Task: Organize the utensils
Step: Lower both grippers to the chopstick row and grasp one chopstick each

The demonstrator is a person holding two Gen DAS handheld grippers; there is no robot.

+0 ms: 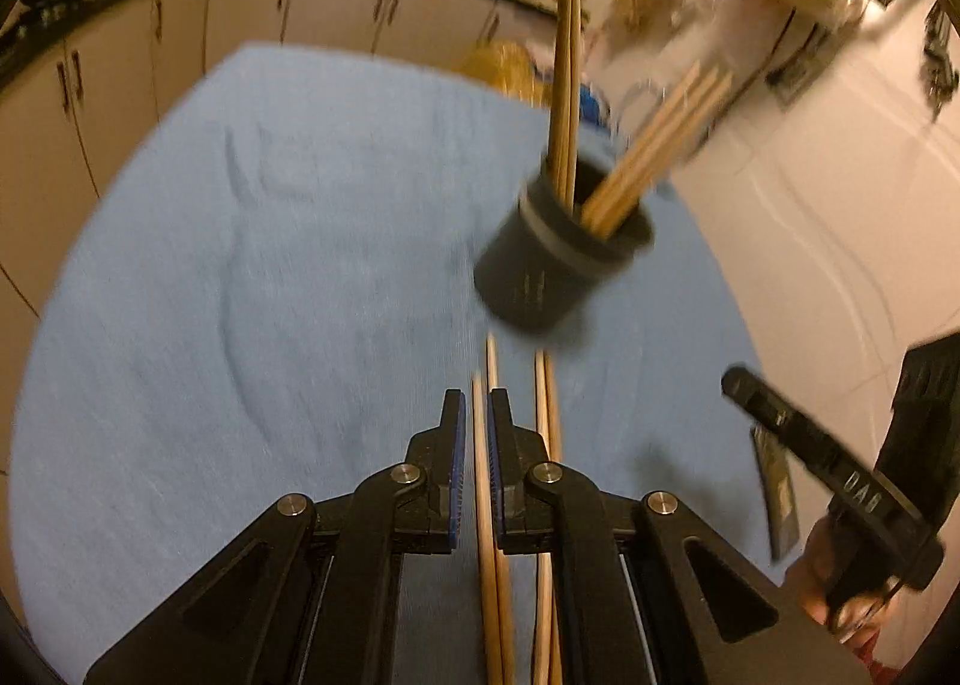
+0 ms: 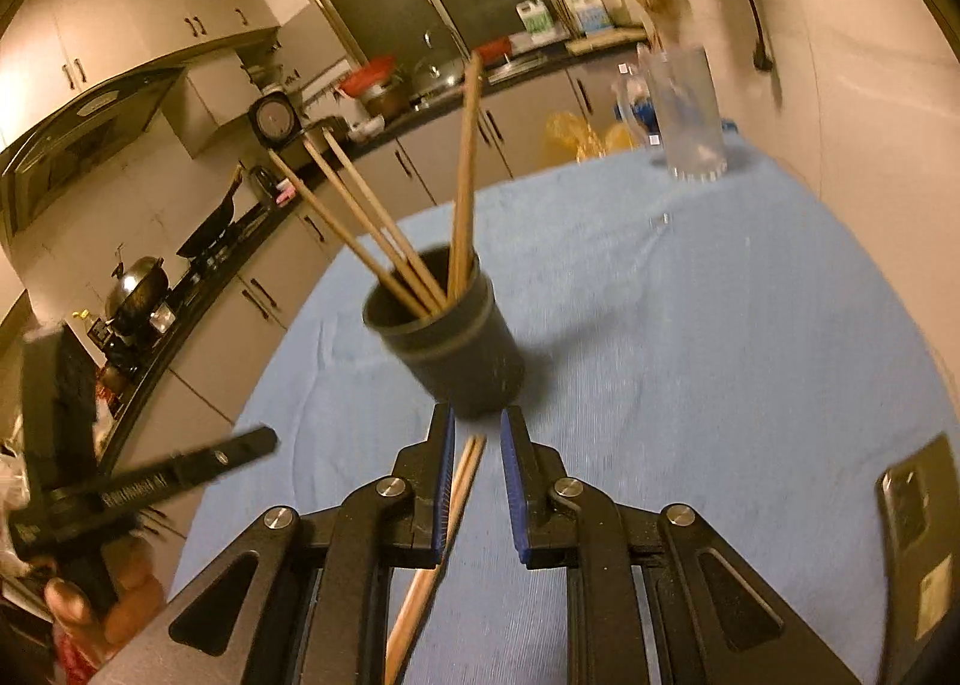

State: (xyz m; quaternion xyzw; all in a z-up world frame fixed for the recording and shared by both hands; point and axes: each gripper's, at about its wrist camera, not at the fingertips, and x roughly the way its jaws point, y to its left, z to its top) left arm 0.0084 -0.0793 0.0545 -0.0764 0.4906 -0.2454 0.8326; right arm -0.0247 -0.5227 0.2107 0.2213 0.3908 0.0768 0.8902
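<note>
While the dark cup [image 1: 561, 259] of chopsticks [image 1: 651, 157] stands on the blue desk [image 1: 240, 265], the left gripper [image 1: 477, 415] jaws clamp one chopstick [image 1: 483, 481]; the right gripper [image 2: 476, 433] jaws stand slightly apart around a loose pair [image 2: 462, 481].

A matt, finely ribbed light-blue cloth [image 1: 240, 265] covers the round table. Near its far edge stands a matt black plastic cup [image 2: 456, 349] with a paler smooth band under the rim, holding slim pale wooden chopsticks [image 2: 360, 229] with a dull, unvarnished look. More such wooden sticks [image 1: 489, 505] lie on the cloth. A clear, glossy drinking glass [image 2: 687, 115] stands at the far edge. A glossy dark phone [image 2: 918, 541] lies at the right edge.
</note>
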